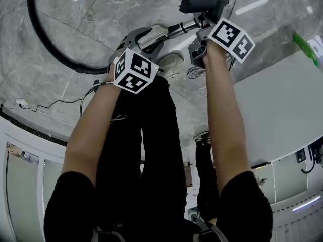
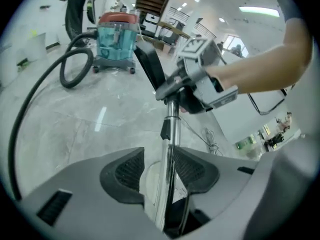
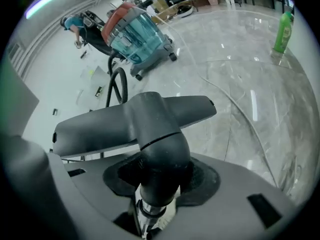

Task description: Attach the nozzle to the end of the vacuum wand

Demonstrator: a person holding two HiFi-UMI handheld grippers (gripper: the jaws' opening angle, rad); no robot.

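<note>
Clamping the nozzle [image 3: 135, 119] at its curved neck, the right gripper [image 3: 160, 179] has both pads [image 3: 205, 182] pressed against the dark elbow. The flat black head spreads crosswise just beyond the jaws, from 9 to 2 o'clock in the right gripper view. At 6 o'clock, under the neck, a chrome tube end shows.

The left gripper [image 2: 167, 176] stands loosened around the wand [image 2: 171, 129]. The chrome tube runs up between its jaws with one side against the right-hand pad, and a pale gap separates it from the other pad. From there the wand climbs toward 12 o'clock and meets the nozzle in the right gripper's grasp. Whether that joint is fully seated I cannot tell.

In the head view the left gripper sits at 11 o'clock and the right at 1. The wand slants between them and the nozzle head lies farthest out, at 12. Black trousers [image 1: 151, 145] and a pale shoe [image 1: 171, 64] lie below the grippers.

Farther off, a vacuum cleaner [image 2: 116, 39] with a teal canister and red lid stands at 11 o'clock in the left gripper view on the grey marble floor [image 2: 90, 129]. Its black hose [image 2: 45, 99] curves down toward 8 o'clock. A green bottle [image 3: 282, 31] stands at 2 o'clock in the right gripper view.
</note>
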